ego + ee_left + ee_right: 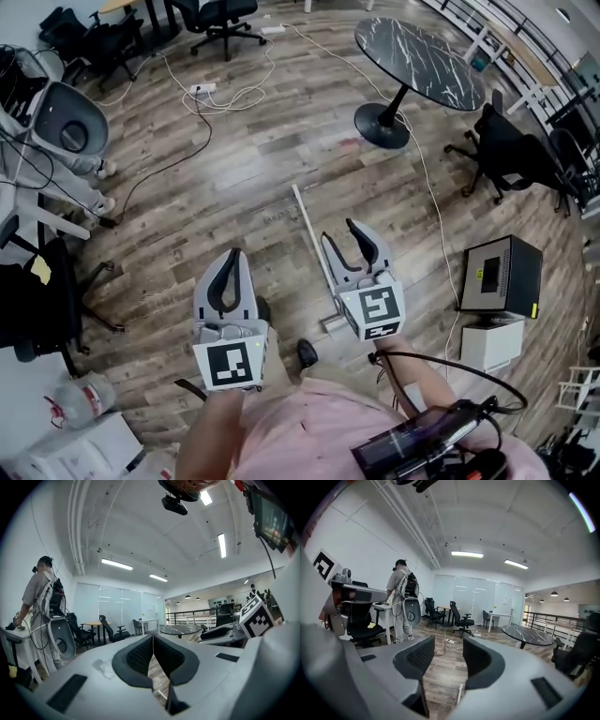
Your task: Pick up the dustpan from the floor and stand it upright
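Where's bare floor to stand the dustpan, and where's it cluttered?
Bare wood floor lies between the long white dustpan handle and the black cable at left. Also open: between that handle and the base of the round black marble table. Crowded: white power strip with cables upper left; black box at right.

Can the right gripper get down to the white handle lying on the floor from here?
Probably yes. The right gripper is open, the white handle lies on bare floor close beside its jaws, and nothing visible sits between them.

Bright overhead strip lights (467, 554), fisheye edges w/ vignette
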### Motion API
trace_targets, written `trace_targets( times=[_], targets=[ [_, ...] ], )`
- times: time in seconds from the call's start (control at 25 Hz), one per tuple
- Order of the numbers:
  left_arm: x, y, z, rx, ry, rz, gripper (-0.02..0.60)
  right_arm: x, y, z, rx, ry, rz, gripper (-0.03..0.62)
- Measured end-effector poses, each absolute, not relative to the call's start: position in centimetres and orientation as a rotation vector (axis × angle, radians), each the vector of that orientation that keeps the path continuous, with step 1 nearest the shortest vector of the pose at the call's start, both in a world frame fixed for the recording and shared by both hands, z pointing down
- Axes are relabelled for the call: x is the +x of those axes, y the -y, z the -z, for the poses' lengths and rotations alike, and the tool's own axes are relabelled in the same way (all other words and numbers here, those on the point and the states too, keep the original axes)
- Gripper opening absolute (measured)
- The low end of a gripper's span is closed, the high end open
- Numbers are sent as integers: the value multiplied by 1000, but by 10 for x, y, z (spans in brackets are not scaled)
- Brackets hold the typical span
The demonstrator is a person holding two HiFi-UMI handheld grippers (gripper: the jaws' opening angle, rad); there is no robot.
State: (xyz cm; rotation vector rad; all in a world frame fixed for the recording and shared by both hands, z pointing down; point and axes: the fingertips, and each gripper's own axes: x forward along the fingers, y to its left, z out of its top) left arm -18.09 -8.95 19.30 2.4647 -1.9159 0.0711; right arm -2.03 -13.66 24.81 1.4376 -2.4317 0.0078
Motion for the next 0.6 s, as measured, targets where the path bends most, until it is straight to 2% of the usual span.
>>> trace_targets(
  times=[0.24,0.6],
  targets=[
    [-222,168,-211,2470,1827,-74,14,-56,209,-255,1492,2380,-26,187],
    [-242,235,-217,2502,1740,-53,14,-70,270,-254,1567,2311,-22,186]
  ],
)
